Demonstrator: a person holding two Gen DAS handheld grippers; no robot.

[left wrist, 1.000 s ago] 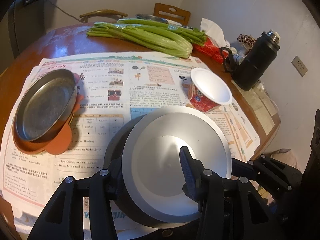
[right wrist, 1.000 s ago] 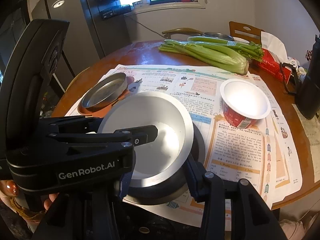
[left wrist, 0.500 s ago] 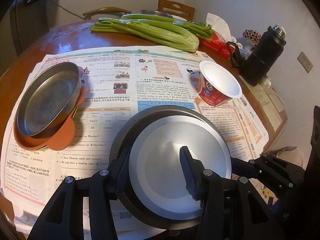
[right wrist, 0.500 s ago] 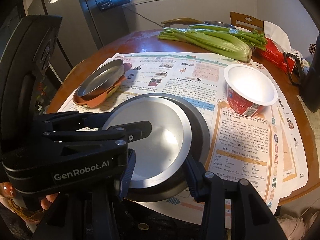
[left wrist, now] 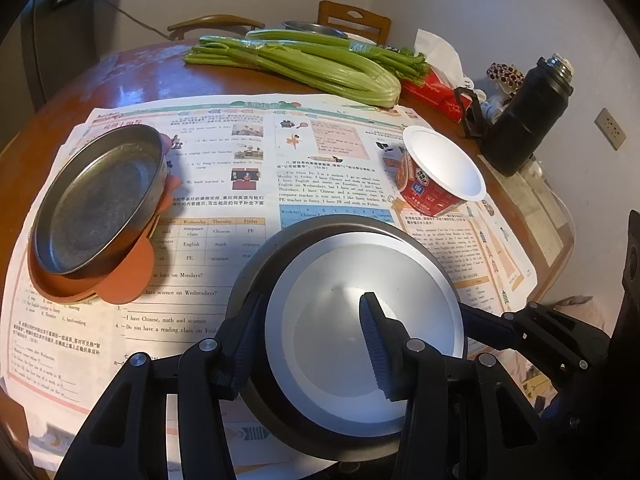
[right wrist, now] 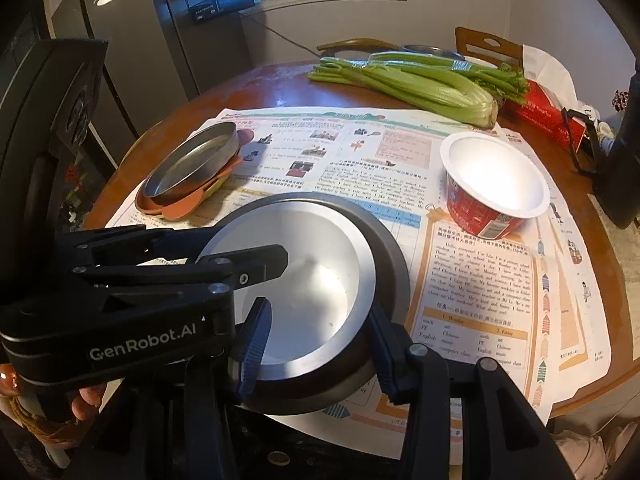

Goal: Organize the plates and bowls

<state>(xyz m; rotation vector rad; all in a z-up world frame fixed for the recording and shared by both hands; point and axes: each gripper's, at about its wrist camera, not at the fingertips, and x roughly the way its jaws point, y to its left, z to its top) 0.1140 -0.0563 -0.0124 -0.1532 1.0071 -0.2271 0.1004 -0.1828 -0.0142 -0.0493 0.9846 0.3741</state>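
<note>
A silver bowl (left wrist: 360,328) sits nested inside a dark grey bowl (left wrist: 260,276) on the newspaper at the table's near edge. My left gripper (left wrist: 308,344) straddles the near-left rims of both bowls, one finger inside the silver bowl and one outside the dark one. My right gripper (right wrist: 316,340) straddles the silver bowl (right wrist: 320,280) and the dark bowl (right wrist: 388,248) from the near side. A steel pan (left wrist: 100,200) rests tilted on orange plates (left wrist: 128,276) at the left. A red paper bowl (left wrist: 440,176) stands at the right.
Celery (left wrist: 304,64) lies at the far side of the round wooden table (left wrist: 120,80). A black flask (left wrist: 524,120) and a red tissue box (left wrist: 432,88) stand at the far right. Chairs are behind the table.
The two nested bowls have come down from a tilted, lifted pose and now sit level on the newspaper. Both grippers stayed on the rims.
</note>
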